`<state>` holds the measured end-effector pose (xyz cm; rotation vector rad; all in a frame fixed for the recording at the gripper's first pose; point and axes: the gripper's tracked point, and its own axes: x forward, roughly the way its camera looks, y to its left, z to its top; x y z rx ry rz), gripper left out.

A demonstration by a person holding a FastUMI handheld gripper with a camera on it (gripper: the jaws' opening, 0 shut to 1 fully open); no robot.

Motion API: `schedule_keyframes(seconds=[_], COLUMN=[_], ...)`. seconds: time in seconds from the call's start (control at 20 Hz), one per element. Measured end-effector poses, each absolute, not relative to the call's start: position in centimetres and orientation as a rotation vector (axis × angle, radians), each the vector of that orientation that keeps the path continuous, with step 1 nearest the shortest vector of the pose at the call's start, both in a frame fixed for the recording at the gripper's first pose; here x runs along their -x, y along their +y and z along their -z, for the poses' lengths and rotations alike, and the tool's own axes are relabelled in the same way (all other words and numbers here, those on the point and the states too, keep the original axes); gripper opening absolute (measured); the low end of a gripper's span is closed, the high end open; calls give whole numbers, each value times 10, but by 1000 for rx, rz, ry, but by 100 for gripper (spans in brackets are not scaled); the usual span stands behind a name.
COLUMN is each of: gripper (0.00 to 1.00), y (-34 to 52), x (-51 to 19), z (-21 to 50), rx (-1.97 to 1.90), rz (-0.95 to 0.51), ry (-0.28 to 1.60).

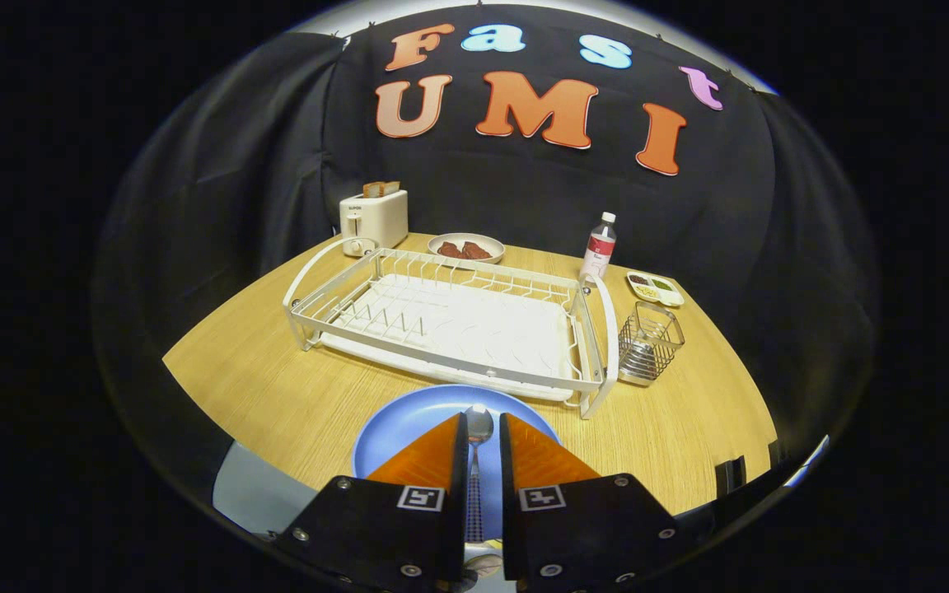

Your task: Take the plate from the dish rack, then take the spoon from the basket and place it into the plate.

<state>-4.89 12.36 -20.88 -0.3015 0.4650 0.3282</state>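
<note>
The handheld gripper (483, 428) points forward over the near edge of a round wooden table (277, 395), its two fingers drawn close together with a metal spoon (479, 426) clamped between them. Both fingers press on the spoon's handle, which runs back along the narrow gap between them; the bowl of the spoon pokes out just past the fingertips. The fingers slope slightly downward toward the table, and the spoon's bowl sits above a blue plate (409, 424) that lies flat on the wood directly under and ahead of the fingers. Whether the spoon touches the plate cannot be told.

Just beyond the plate stands a white wire dish rack (441, 317) on its drip tray, its slots bare. Beside the rack's right end, close to its handle, is a small wire cutlery basket (649, 342).

At the far side of the table, a white toaster (373, 219) with slices of toast standing in its slots sits near the rack's far left corner. A shallow bowl holding dark red food (466, 247) rests behind the rack's middle. A clear plastic bottle (600, 247) with a red label stands upright behind the rack's right end, and a small divided white dish (655, 288) lies just beside it, behind the basket.
</note>
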Motion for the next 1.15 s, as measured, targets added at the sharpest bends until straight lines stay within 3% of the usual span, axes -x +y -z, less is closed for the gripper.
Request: schedule_keyframes(seconds=[0.15, 0.25, 0.4, 0.5, 0.6, 1.15], gripper=[24, 39, 76, 94, 98, 98], y=[114, 106, 90, 73, 59, 8], x=[44, 39, 30, 25, 22, 13], z=[191, 174, 143, 120, 97, 4], rx=[279, 246, 188, 170, 175, 157], rz=[-300, -275, -225, -180, -145, -37], ry=[443, 428, 402, 369, 335, 176])
